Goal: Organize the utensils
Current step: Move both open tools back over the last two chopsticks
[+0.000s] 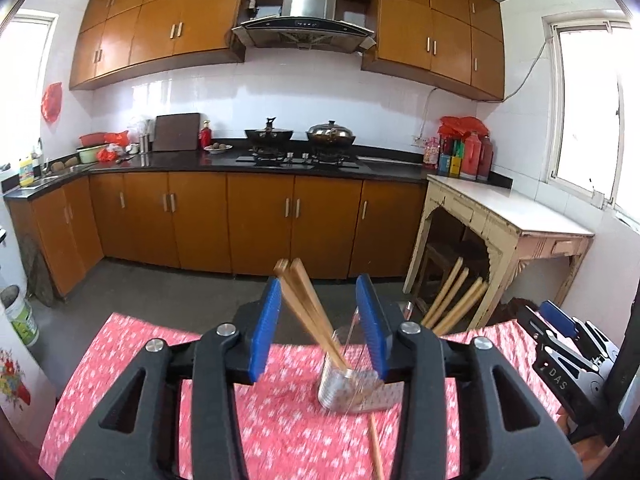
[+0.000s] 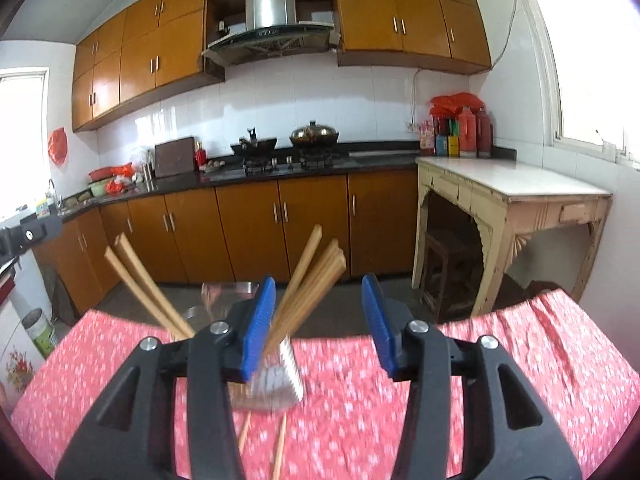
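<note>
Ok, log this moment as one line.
left gripper: open, empty | right gripper: open, empty | chopsticks: in glass holder | loose chopstick: on tablecloth

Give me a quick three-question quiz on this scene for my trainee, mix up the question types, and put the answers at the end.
1. True or false: the jaws of the left gripper stand open.
2. The cloth on the table is: A plain blue, B red with a small white pattern, C green striped.
3. What stands leaning in the glass in front of the left gripper?

Key
1. True: the blue pads are wide apart and grip nothing.
2. B.
3. Wooden chopsticks.
</note>
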Tool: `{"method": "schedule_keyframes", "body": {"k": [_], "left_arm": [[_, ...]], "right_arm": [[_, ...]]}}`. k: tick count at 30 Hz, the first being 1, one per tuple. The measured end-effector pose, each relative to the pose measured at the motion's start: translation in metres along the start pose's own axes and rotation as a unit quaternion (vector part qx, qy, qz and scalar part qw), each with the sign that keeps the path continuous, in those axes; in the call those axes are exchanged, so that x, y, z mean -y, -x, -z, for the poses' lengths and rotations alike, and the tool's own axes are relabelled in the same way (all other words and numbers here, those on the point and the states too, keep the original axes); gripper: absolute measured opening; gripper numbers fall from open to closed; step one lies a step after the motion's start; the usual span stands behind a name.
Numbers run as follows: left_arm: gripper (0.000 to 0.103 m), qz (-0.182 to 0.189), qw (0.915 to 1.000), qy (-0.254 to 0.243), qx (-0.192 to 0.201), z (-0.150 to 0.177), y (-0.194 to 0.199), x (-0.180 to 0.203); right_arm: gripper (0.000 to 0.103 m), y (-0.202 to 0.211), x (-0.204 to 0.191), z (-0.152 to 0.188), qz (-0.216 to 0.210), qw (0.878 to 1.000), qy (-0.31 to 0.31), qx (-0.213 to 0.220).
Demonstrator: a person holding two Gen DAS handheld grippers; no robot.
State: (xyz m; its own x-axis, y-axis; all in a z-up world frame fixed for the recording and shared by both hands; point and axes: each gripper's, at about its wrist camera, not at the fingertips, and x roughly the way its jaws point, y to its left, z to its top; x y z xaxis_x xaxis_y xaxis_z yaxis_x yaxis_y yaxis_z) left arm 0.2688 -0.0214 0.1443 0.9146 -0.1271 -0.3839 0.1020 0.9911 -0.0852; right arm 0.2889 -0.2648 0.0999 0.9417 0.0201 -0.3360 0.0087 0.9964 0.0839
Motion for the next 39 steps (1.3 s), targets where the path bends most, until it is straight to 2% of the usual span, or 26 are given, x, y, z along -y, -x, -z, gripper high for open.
{"method": "schedule_keyframes", "body": {"k": [7, 11, 14, 18, 21, 25, 29, 32, 33, 34, 39], "left_arm": [[0.050, -0.007, 0.9997, -0.002, -0.023, 0.071, 0.038, -0.014], [0.053, -0.005, 0.9979, -0.001, -0.064, 0.118, 0.045, -0.019], [0.053, -0.011, 0.9964, -0.009, -0.084, 0.155, 0.048, -0.020], [0.053, -0.009, 0.9945, -0.012, -0.103, 0.190, 0.052, -0.017], [0.053, -0.009, 0.9937, -0.013, -0.111, 0.212, 0.058, -0.015], [0.053, -0.011, 0.9929, -0.016, -0.118, 0.229, 0.063, -0.014], [0.053, -0.008, 0.9928, -0.017, -0.118, 0.240, 0.069, -0.010], [0.054, -0.003, 0.9925, -0.014, -0.121, 0.245, 0.072, -0.008], [0.054, -0.002, 0.9924, -0.014, -0.122, 0.247, 0.073, -0.006], [0.054, 0.000, 0.9923, -0.013, -0.123, 0.249, 0.073, -0.005], [0.058, 0.019, 0.9919, -0.010, -0.125, 0.257, 0.076, 0.008]], "right_arm": [[0.046, 0.038, -0.002, 0.081, -0.012, 0.998, 0.008, -0.057], [0.045, 0.059, -0.006, 0.132, -0.022, 0.995, 0.009, -0.096], [0.041, 0.073, -0.010, 0.165, -0.023, 0.993, 0.019, -0.117], [0.034, 0.091, -0.017, 0.208, -0.045, 0.988, 0.017, -0.148], [0.031, 0.102, -0.025, 0.229, -0.065, 0.985, 0.017, -0.156], [0.030, 0.107, -0.035, 0.249, -0.075, 0.983, 0.020, -0.164], [0.023, 0.102, -0.041, 0.264, -0.075, 0.982, 0.017, -0.175], [0.022, 0.102, -0.045, 0.267, -0.064, 0.984, 0.027, -0.163], [0.019, 0.101, -0.047, 0.267, -0.062, 0.985, 0.029, -0.161], [0.009, 0.100, -0.047, 0.267, -0.060, 0.985, 0.031, -0.158], [0.007, 0.101, -0.038, 0.268, -0.032, 0.988, 0.030, -0.148]]}}
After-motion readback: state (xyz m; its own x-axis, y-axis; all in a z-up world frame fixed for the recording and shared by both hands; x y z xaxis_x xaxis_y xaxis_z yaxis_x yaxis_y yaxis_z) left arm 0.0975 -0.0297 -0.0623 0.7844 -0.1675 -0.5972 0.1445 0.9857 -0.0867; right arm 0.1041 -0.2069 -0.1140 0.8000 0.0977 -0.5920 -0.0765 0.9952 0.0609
